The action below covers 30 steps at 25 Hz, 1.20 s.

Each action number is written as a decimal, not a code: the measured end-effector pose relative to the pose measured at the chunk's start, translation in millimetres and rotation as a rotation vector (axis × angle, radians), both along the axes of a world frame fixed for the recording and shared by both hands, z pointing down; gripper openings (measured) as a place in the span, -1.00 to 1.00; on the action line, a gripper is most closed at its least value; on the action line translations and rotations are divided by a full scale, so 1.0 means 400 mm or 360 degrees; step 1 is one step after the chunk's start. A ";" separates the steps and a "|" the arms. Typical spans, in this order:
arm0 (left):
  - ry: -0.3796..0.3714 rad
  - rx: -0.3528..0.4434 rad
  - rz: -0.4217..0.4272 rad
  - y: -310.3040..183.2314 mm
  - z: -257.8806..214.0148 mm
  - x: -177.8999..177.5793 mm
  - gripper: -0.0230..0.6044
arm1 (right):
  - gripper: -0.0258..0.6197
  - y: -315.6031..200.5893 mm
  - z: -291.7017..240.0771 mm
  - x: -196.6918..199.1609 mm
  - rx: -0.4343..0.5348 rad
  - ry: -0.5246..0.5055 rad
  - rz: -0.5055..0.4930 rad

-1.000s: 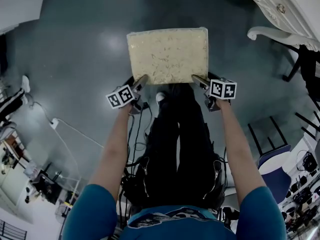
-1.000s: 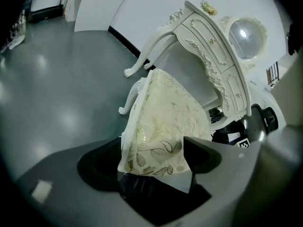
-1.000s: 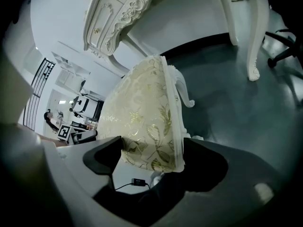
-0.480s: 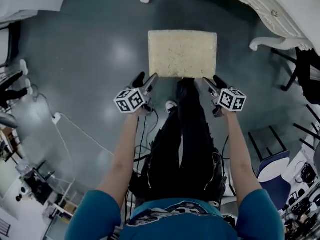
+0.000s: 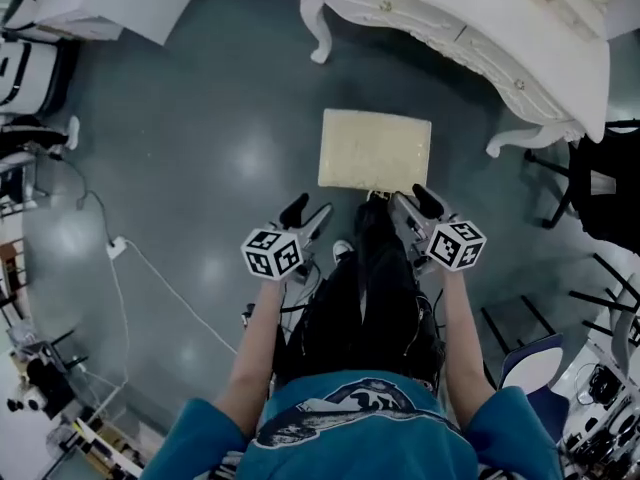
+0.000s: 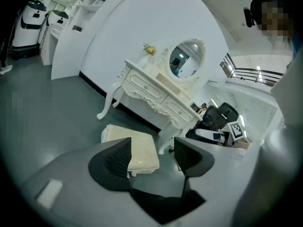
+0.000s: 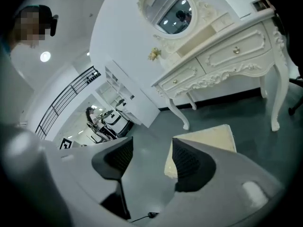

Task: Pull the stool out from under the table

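I am holding my left gripper (image 5: 310,210) and right gripper (image 5: 408,196) empty, their fingers apart though just closing partway. The cushioned stool (image 5: 375,148) is standing at twelve o'clock, clear of the desk (image 5: 470,28) edge, with open floor (image 5: 200,148) spreading toward nine.

1 oval mirror (image 6: 185,60) stands at the far wall, yellow flowers (image 6: 149,49) just left of it. A white power strip (image 5: 115,247) lies on the grey floor (image 5: 200,118), left.
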<state>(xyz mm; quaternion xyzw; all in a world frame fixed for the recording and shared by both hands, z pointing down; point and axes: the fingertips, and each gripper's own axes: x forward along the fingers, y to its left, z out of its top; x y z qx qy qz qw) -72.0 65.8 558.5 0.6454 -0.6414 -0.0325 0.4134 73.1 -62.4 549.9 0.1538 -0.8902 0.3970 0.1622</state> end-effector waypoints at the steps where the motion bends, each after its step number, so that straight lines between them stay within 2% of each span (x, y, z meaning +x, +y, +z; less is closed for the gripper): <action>1: 0.0006 0.0039 0.0000 0.005 -0.038 0.010 -0.01 | -0.15 0.010 -0.039 -0.010 0.0017 -0.0030 -0.0003; 6: 0.0033 0.0230 0.0031 0.027 -0.203 0.053 -0.05 | -0.17 0.071 -0.197 -0.039 0.0151 -0.0085 -0.0065; 13: -0.0096 0.0467 0.0111 0.102 -0.407 0.065 -0.12 | -0.18 0.181 -0.386 -0.024 0.0292 -0.0188 -0.0074; 15: -0.0141 0.0513 0.0130 0.129 -0.447 0.062 -0.23 | -0.20 0.208 -0.433 -0.016 0.0334 -0.0213 -0.0054; 18: -0.0192 0.0551 0.0150 0.161 -0.477 0.074 -0.34 | -0.22 0.242 -0.482 0.002 0.0382 -0.0236 -0.0059; 26: -0.0256 0.0610 0.0218 0.159 -0.547 0.196 -0.48 | -0.54 0.272 -0.596 0.053 0.0485 -0.0305 -0.0115; 30: -0.0299 0.0635 0.0231 0.156 -0.584 0.245 -0.55 | -0.63 0.292 -0.627 0.061 0.0491 -0.0357 -0.0165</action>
